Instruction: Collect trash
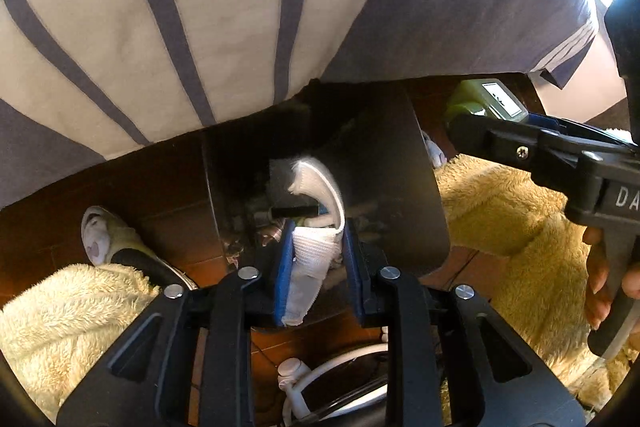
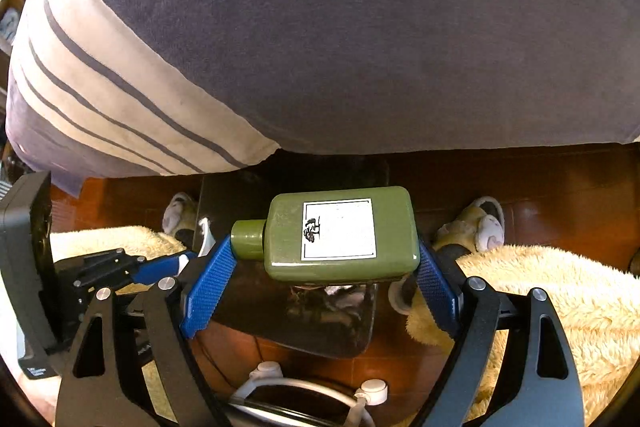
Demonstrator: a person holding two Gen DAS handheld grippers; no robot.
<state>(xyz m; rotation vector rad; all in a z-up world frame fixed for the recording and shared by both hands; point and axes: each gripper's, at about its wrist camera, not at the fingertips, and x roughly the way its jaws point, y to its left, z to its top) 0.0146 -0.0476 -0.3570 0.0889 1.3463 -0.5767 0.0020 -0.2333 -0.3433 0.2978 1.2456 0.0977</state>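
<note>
Below, a dark bin [image 1: 384,187] gapes under both grippers: the left gripper [image 1: 316,251] pinches a white cloth strip [image 1: 314,247], the right gripper [image 2: 320,259] clamps a green bottle [image 2: 340,233] sideways.

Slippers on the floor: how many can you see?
2. One slipper lies right of the green bottle, by the fluffy robe; the other slipper lies left of it. More may be hidden under fabric.
</note>
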